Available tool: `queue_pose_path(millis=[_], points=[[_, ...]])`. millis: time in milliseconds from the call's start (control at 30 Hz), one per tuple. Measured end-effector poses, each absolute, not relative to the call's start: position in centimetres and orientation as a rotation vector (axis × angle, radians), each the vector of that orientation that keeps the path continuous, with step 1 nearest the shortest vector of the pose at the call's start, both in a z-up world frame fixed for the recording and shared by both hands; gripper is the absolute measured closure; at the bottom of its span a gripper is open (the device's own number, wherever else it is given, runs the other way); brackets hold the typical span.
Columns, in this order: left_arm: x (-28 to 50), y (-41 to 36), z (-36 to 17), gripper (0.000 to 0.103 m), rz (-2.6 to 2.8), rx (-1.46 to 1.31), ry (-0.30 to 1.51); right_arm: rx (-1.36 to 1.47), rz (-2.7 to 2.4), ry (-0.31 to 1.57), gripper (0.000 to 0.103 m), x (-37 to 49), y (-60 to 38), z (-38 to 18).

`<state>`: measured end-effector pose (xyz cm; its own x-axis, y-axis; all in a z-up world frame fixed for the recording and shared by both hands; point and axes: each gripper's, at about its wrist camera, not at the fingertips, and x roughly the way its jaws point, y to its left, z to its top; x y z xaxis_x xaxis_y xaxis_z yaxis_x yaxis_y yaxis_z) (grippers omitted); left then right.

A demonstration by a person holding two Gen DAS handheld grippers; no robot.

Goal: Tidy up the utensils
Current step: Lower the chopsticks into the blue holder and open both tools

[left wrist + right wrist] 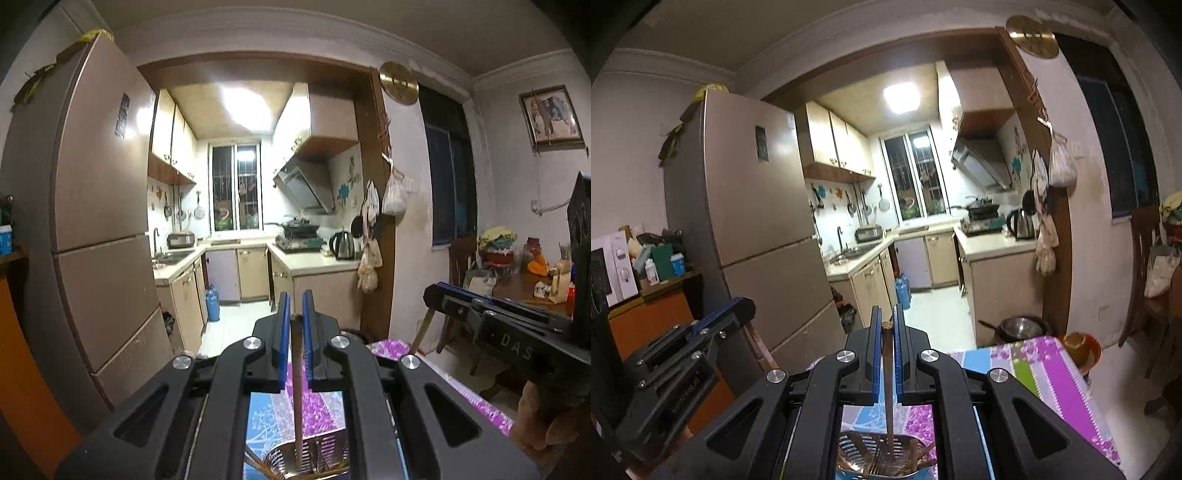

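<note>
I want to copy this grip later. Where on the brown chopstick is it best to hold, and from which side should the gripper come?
Grip the chopstick near its top end, coming from above, as the right gripper does. It is thin and upright, its lower end in the slotted metal holder, so only the upper part is free.

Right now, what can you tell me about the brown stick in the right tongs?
The brown stick looks like a wooden chopstick: thin, straight and dark brown, with a flat, speckled top end. The right tongs are shut on it, their blue pads pressing on both sides. Its top end sits between the tips of the tongs. Its lower end reaches down to the metal utensil holder with slots, where other sticks stand. Whether it touches the holder cannot be seen.
</note>
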<state>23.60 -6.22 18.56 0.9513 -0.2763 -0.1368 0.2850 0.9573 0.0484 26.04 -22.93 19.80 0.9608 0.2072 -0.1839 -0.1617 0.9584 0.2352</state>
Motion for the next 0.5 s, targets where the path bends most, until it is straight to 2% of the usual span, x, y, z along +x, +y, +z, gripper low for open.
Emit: queue_pose_path(millis=[333, 500], points=[[26.1, -6.3, 13.4, 0.097, -0.272, 0.064, 0.262, 0.192, 0.202, 0.303, 0.095, 27.6, -21.9, 16.5], [25.8, -5.4, 13.9, 0.097, -0.266, 0.052, 0.262, 0.186, 0.211, 0.291, 0.095, 26.8, -22.4, 17.0]])
